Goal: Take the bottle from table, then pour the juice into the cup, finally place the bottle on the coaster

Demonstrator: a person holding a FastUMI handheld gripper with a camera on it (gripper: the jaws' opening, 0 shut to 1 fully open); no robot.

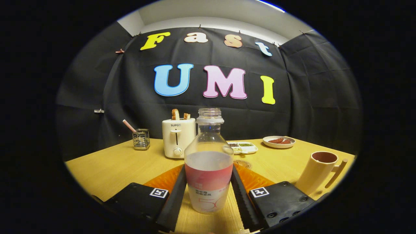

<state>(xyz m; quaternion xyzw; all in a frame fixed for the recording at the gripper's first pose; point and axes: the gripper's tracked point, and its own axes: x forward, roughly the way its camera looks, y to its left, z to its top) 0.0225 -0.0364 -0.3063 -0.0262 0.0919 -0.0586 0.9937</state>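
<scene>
A clear plastic bottle point(208, 143) stands upright between my fingers. It has no cap, a pink and white label, and pale juice up to about half its height. My gripper point(208, 169) is shut on the bottle, one finger pressing each side of the labelled part. An orange mat point(162, 180) lies on the table just behind the bottle, showing on both sides of it. A small round coaster point(242, 164) lies beyond the right fingertip. A tall beige cup point(317, 172) with a handle stands to the right of the right finger.
On the wooden table point(110, 165), a white toaster point(178, 138) holding bread stands beyond the bottle. A wire holder point(141, 139) sits to its left. A divided dish point(244, 147) and a plate of food point(279, 141) lie at the far right.
</scene>
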